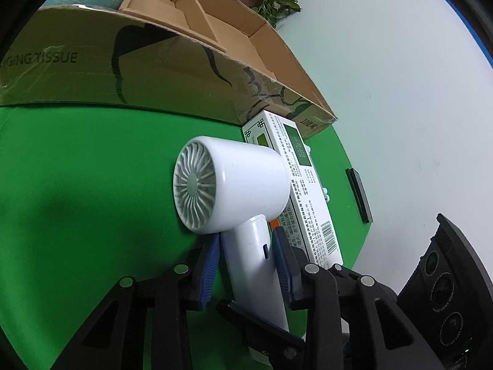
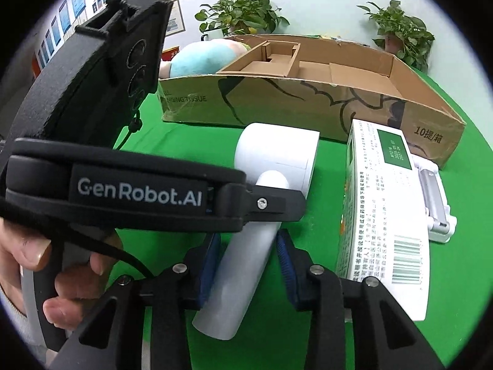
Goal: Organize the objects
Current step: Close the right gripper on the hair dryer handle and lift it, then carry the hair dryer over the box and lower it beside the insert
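A white hair dryer (image 1: 234, 185) lies on the green table (image 1: 77, 185), its grille facing the left wrist camera. My left gripper (image 1: 246, 265) has its blue pads on both sides of the dryer's handle (image 1: 255, 271), shut on it. In the right wrist view the same dryer (image 2: 277, 154) lies with its handle (image 2: 243, 265) between my right gripper's (image 2: 249, 265) blue pads, with small gaps each side; the jaws look open. The left gripper's black body (image 2: 138, 191) crosses over the dryer there.
A white and green medicine box (image 2: 385, 209) lies right of the dryer, also in the left wrist view (image 1: 305, 191). A white plastic holder (image 2: 434, 197) lies beyond it. An open cardboard box (image 2: 308, 92) stands behind, with potted plants (image 2: 240, 15) and a blue plush (image 2: 203, 55).
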Available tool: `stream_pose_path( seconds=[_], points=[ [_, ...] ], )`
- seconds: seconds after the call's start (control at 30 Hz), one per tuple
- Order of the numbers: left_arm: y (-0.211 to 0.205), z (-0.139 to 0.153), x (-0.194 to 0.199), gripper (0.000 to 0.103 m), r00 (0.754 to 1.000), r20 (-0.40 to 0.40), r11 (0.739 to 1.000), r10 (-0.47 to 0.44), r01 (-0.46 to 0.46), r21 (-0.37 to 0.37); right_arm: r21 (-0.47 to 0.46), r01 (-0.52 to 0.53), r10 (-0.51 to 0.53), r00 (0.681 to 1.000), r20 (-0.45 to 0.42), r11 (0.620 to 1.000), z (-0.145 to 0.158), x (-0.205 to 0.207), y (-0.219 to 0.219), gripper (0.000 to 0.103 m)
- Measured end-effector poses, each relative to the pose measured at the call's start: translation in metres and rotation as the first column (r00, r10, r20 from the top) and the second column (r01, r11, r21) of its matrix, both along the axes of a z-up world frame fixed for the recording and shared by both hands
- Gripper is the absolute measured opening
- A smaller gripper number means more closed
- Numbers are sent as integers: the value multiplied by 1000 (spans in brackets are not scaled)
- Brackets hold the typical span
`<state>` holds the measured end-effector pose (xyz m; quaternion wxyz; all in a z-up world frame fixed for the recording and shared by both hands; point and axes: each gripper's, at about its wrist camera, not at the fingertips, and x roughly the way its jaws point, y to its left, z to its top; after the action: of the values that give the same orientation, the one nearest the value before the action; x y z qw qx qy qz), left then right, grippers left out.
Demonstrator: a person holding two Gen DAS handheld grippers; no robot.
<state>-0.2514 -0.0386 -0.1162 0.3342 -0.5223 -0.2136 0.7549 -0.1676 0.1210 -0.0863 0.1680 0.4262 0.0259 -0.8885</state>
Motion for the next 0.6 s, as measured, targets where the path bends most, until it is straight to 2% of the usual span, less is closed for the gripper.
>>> stream_pose_path(
  seconds=[0.2, 0.4, 0.6],
  points=[
    [-12, 18, 14, 31, 999, -41, 1000, 29, -29, 1, -16, 22, -22, 998, -50, 1000, 9, 5, 0, 30],
    [-15, 62, 25, 30, 988, -146, 999, 50, -51, -3, -57, 32, -41, 987, -156, 998, 36, 8, 1, 29],
    [-11, 101, 15, 30, 973, -225, 999, 49, -52, -7, -71, 31, -47, 971, -235, 997, 61, -3, 4, 29]
  ],
)
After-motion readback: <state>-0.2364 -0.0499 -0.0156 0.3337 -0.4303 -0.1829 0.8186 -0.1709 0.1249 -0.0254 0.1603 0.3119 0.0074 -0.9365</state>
